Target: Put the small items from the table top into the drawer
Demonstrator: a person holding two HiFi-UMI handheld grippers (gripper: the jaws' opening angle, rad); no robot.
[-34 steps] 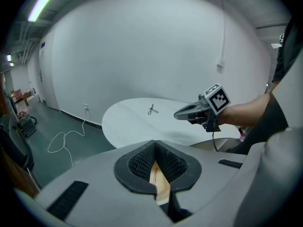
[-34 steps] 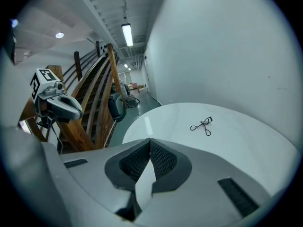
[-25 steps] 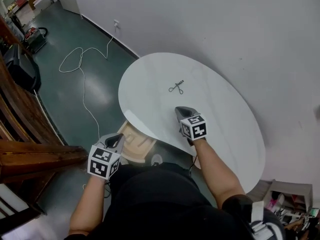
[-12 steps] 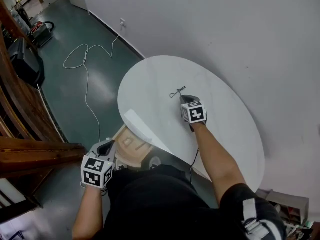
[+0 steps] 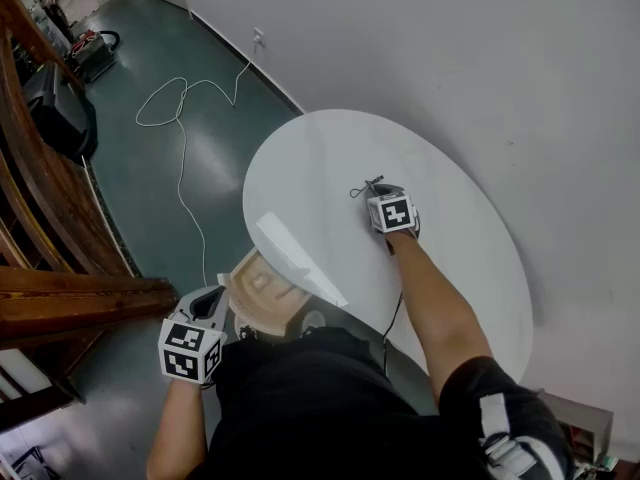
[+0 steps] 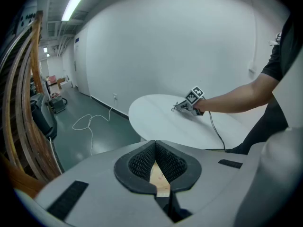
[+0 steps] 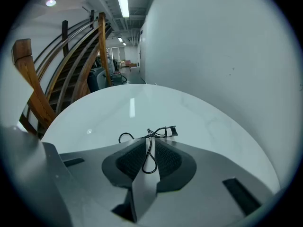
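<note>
head view: white oval table point(image 5: 320, 158) mid-frame. eyelash curler point(image 5: 360, 188) lies on it, centre-right, at the tips of the right gripper point(image 5: 376, 192). left gripper point(image 5: 212, 304) sits lower left, off the table, beside the wooden drawer point(image 5: 262, 290) under the table's near edge.

left gripper view: jaw tips together, nothing held. tan wood shows through the slit behind them.

right gripper view: jaws a little apart, just been opening. one handle loop of the curler lies between them, not clamped. curler's head is just past the tips, on the table.
</note>
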